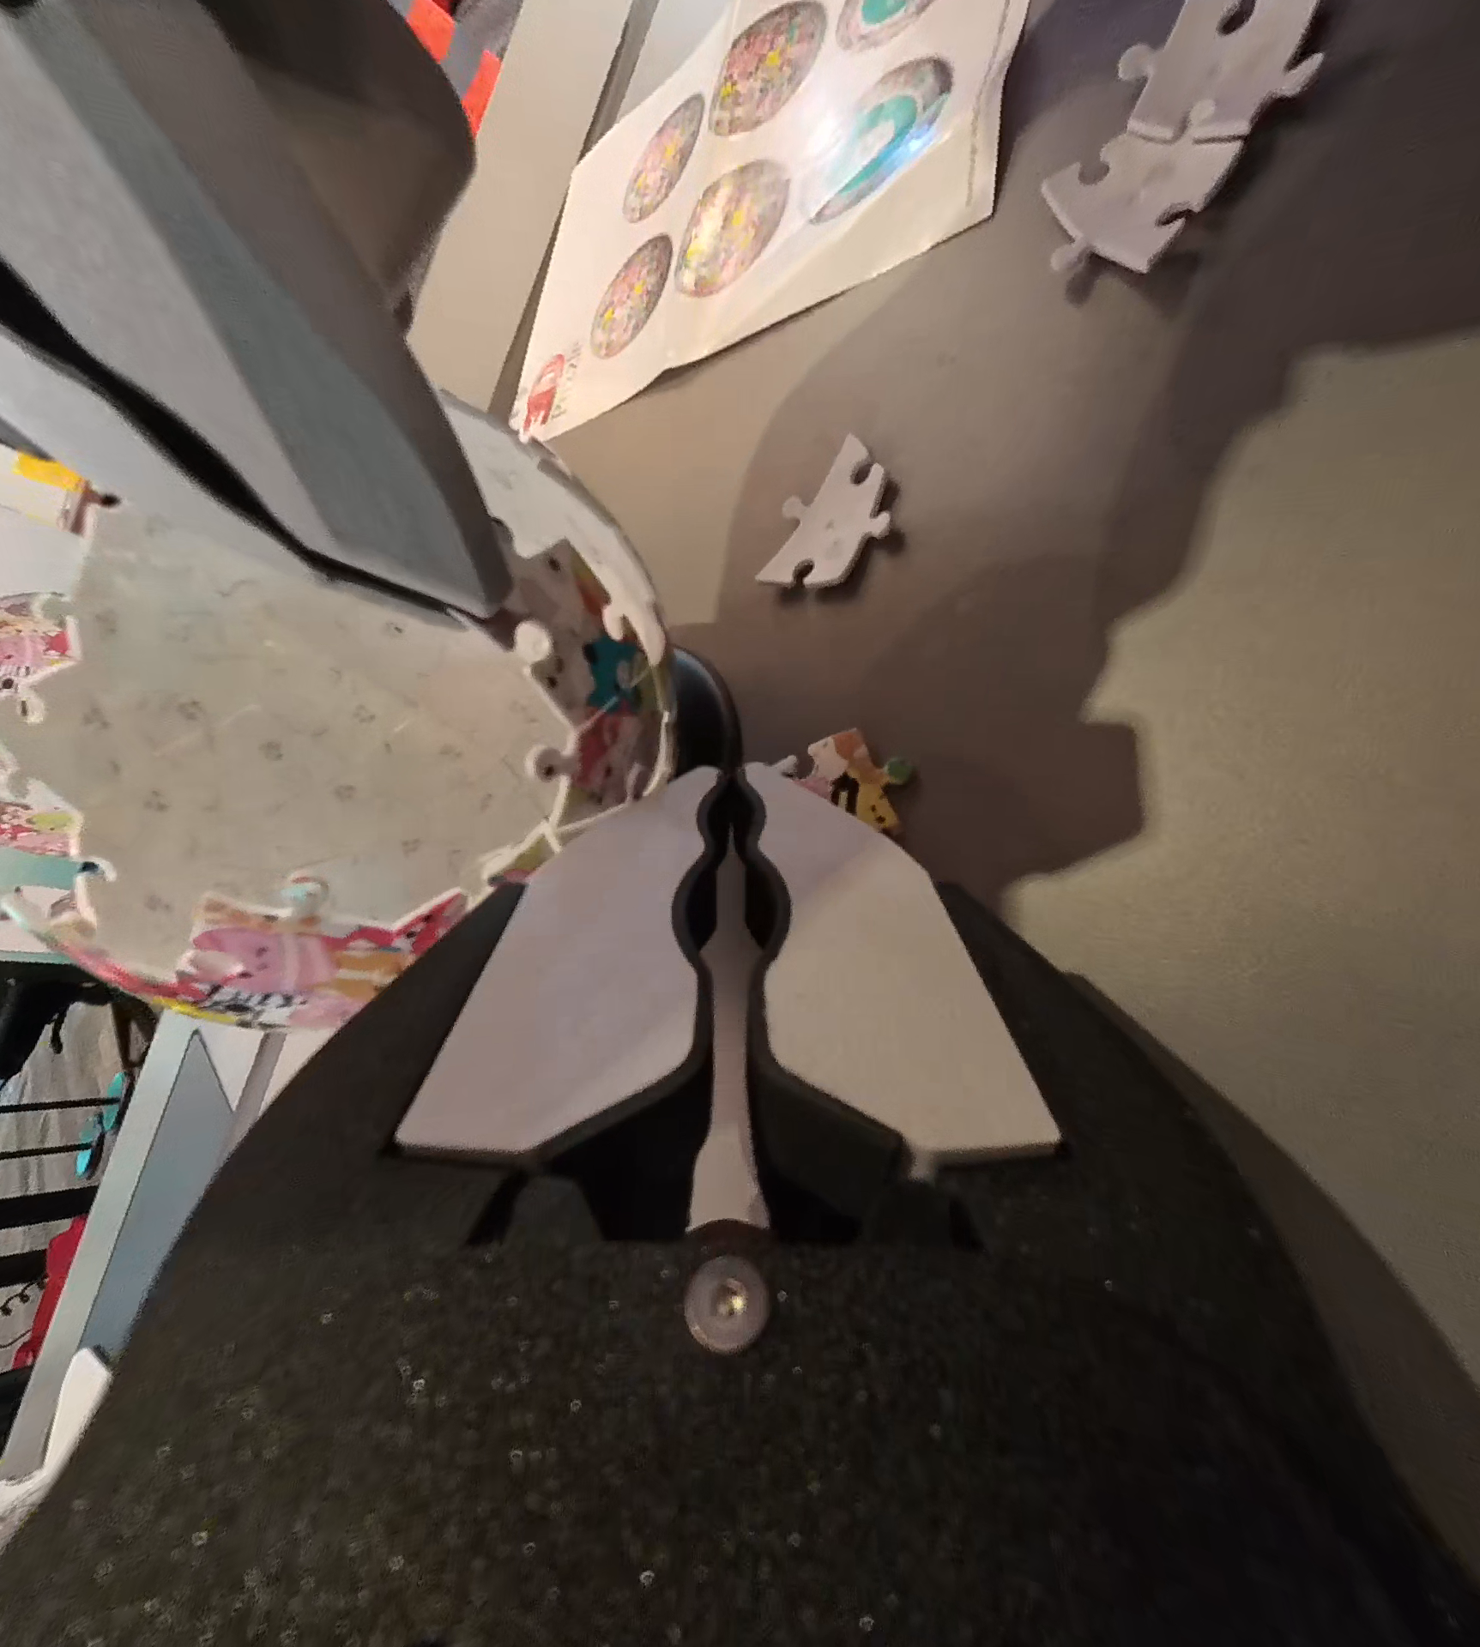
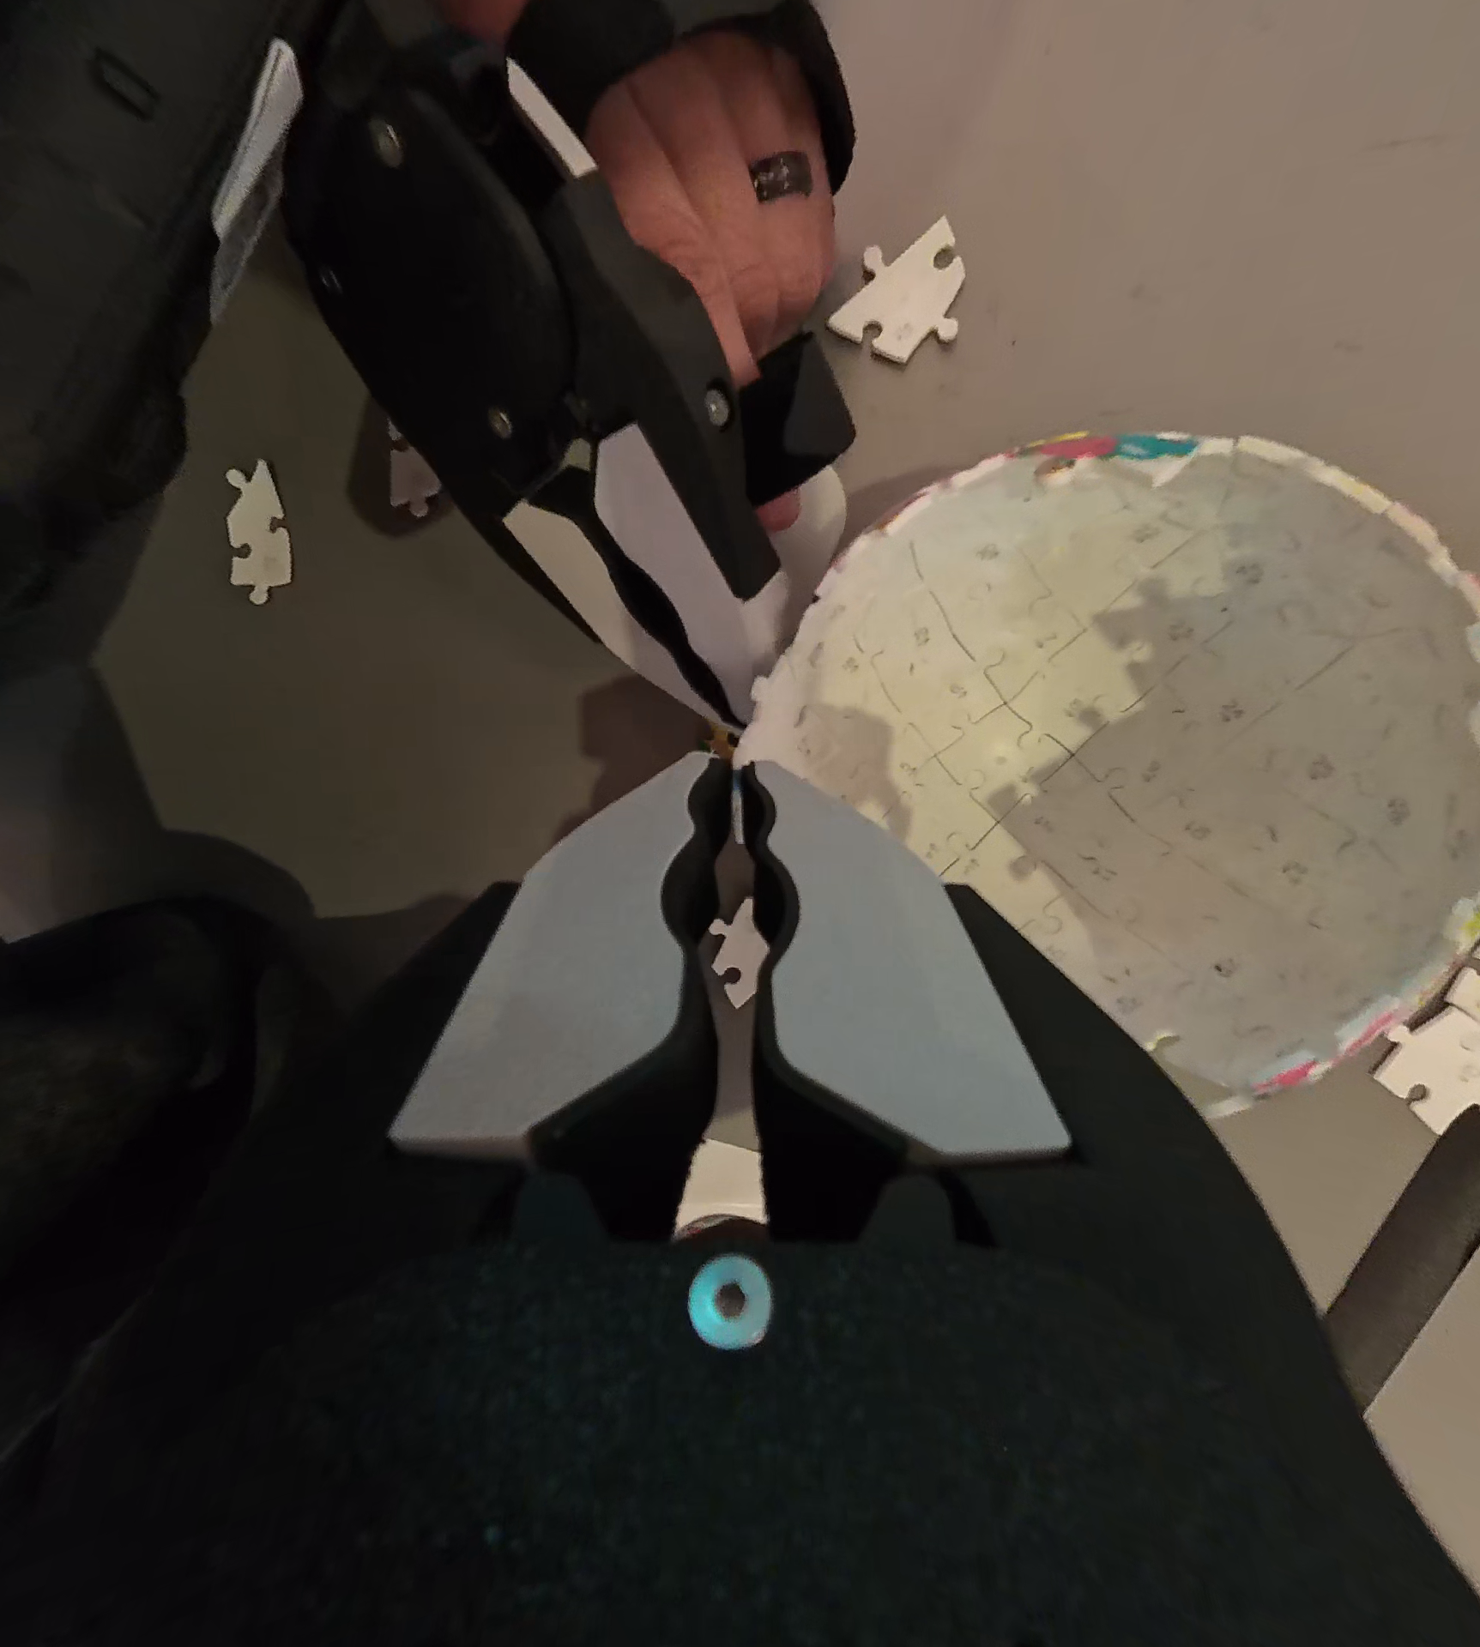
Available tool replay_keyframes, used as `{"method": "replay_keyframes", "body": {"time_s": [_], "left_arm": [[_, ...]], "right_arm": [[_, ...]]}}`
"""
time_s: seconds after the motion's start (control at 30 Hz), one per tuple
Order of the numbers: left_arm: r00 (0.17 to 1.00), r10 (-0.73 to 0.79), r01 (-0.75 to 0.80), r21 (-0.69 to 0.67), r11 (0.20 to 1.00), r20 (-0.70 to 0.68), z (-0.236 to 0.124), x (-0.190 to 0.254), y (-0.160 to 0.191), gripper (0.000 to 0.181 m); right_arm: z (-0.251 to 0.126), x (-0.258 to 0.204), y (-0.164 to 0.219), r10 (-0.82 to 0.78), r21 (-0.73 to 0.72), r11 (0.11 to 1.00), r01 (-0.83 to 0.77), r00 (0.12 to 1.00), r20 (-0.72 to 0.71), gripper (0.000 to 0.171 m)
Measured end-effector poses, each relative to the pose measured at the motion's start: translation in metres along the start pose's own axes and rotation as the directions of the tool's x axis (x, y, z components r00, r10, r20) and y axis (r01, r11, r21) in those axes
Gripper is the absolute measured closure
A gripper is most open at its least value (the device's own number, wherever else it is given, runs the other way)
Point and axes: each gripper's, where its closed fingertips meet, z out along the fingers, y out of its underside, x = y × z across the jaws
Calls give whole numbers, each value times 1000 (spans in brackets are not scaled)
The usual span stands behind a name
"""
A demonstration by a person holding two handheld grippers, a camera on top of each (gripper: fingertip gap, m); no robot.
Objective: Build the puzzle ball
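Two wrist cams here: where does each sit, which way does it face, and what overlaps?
Left wrist view: mounted on the left gripper, looking along its closed white fingers at the grey table; the colourful half-built puzzle ball shell is to the left, the printed picture sheet beyond.
Right wrist view: on the right gripper, facing down into the shell's white inside; the person's hand holding the left gripper shows.
Shared: the shell, the table with loose white puzzle pieces, each other's gripper.
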Motion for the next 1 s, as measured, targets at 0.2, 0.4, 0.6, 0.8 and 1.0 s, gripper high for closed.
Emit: {"method": "replay_keyframes", "body": {"time_s": [0.2,0.4,0.6,0.8,1.0], "left_arm": [[999,40,-40,-13,999,17,2,2,0,181],[999,30,-30,-1,1000,16,2,1,-2,181],[1000,23,-23,4,1000,8,2,2,-2,181],[1000,20,-20,24,1000,6,2,2,-7,181],[1000,16,-16,31,999,2,3,2,-10,181]], "right_arm": [[0,0,0,5,2,1000,-5,1000,1,169],[0,1,0,33,6,999,-33,999,29,169],[2,-2,2,66,-8,998,-66,995,79,168],[2,1,6,63,-19,998,-62,996,64,168],[2,0,8,61,-24,998,-59,996,66,168]]}}
